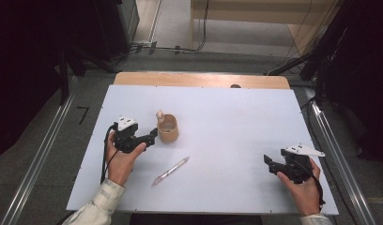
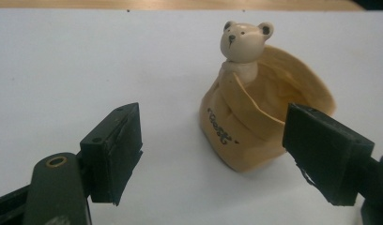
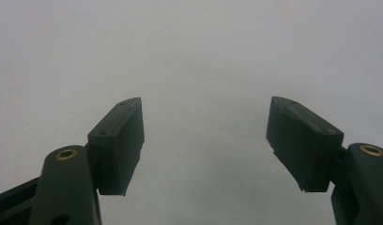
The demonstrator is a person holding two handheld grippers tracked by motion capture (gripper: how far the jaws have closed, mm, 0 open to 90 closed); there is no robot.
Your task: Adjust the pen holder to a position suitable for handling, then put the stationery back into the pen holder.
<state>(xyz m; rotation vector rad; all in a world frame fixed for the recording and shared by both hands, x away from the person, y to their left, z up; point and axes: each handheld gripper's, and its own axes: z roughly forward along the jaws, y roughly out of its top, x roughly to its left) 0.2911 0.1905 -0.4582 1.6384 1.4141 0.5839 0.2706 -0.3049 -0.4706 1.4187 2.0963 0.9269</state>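
Note:
A tan holder with a small bear figure (image 1: 167,128) stands left of the middle of the white table (image 1: 236,122). In the left gripper view the bear holder (image 2: 255,117) sits just past the jaws, upright and apart from both pads. My left gripper (image 1: 153,136) points at it from the left and is open with nothing between the jaws (image 2: 213,150). A pen (image 1: 171,171) lies on the table in front of the holder. My right gripper (image 1: 268,164) rests near the right front corner, open over bare white surface (image 3: 206,140).
The table's wooden far edge (image 1: 201,79) shows beyond the white sheet. Dark stands and cables (image 1: 321,51) line the floor on both sides. A broad stretch of white surface lies between the holder and the right gripper.

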